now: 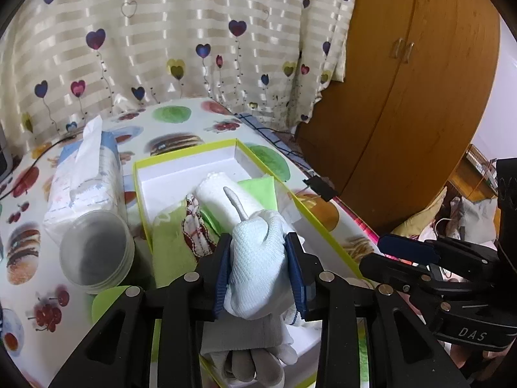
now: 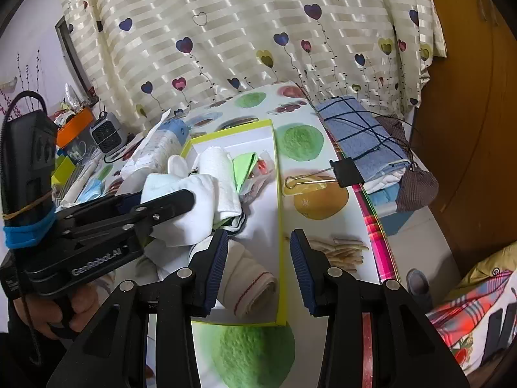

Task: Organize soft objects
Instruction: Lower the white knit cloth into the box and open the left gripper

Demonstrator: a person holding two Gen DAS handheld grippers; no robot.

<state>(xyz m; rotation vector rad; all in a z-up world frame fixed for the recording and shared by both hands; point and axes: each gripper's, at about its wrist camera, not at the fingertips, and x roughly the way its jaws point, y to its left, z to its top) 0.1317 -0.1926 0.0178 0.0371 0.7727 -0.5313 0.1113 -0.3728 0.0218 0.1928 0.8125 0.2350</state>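
My left gripper (image 1: 260, 268) is shut on a white knit glove (image 1: 258, 252), whose fingers hang down below the pads. It hovers over the near end of a white box with a yellow-green rim (image 1: 185, 153). Inside the box lie a rolled white towel (image 1: 223, 200), a green cloth (image 1: 258, 187) and a green patterned cloth (image 1: 174, 242). In the right wrist view my right gripper (image 2: 258, 265) stands open over the box's right rim (image 2: 280, 226), with a red-striped rolled cloth (image 2: 248, 286) below its left finger. The left gripper (image 2: 164, 194) with the glove (image 2: 197, 200) shows there at left.
A tissue pack (image 1: 84, 174) and a clear round lid (image 1: 97, 252) sit left of the box. A black binder clip (image 2: 347, 169) and folded blue cloth (image 2: 362, 135) lie at the table's right edge. A wooden wardrobe (image 1: 404, 113) stands right, a curtain (image 1: 194, 32) behind.
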